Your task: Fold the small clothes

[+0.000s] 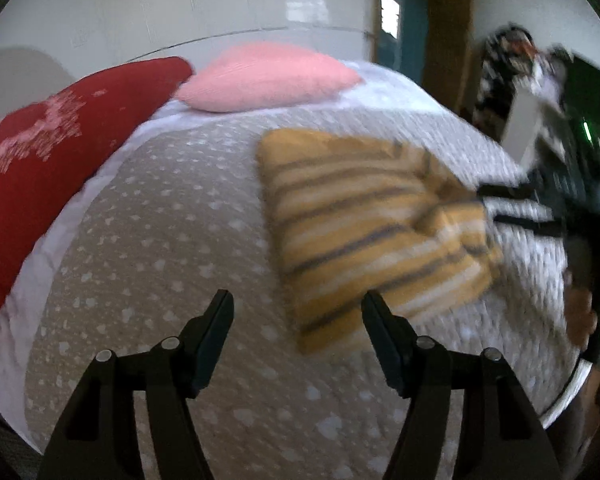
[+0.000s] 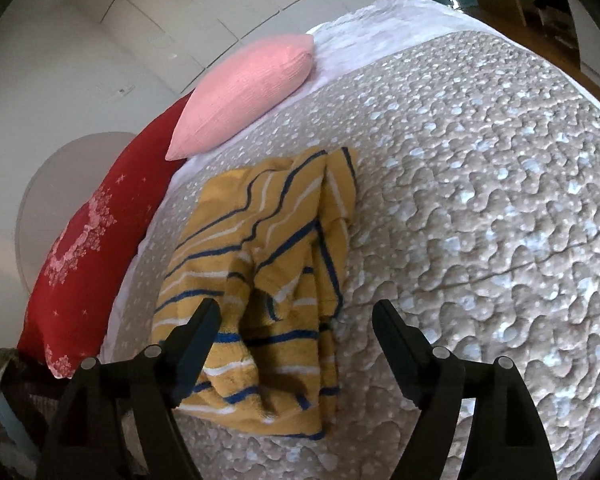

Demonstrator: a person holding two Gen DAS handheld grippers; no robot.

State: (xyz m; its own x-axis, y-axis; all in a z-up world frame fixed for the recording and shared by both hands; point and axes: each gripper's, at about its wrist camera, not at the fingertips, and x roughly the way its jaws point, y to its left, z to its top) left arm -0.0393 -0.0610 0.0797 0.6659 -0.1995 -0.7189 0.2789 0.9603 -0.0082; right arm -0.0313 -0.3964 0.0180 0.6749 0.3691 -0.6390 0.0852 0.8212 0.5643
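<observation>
A small yellow garment with dark blue and white stripes lies bunched and partly folded on the quilted bed. In the left wrist view my left gripper is open just short of the garment's near corner, pads clear of the cloth. My right gripper shows blurred at the garment's far right edge. In the right wrist view the garment lies rumpled under and ahead of my right gripper. Its jaws stand wide apart, the left finger over the cloth, and neither pad presses on it.
A pink pillow and a red patterned pillow lie along the bed's far and left sides by the white wall. The beige spotted quilt stretches right of the garment. A person's hand shows at the right edge.
</observation>
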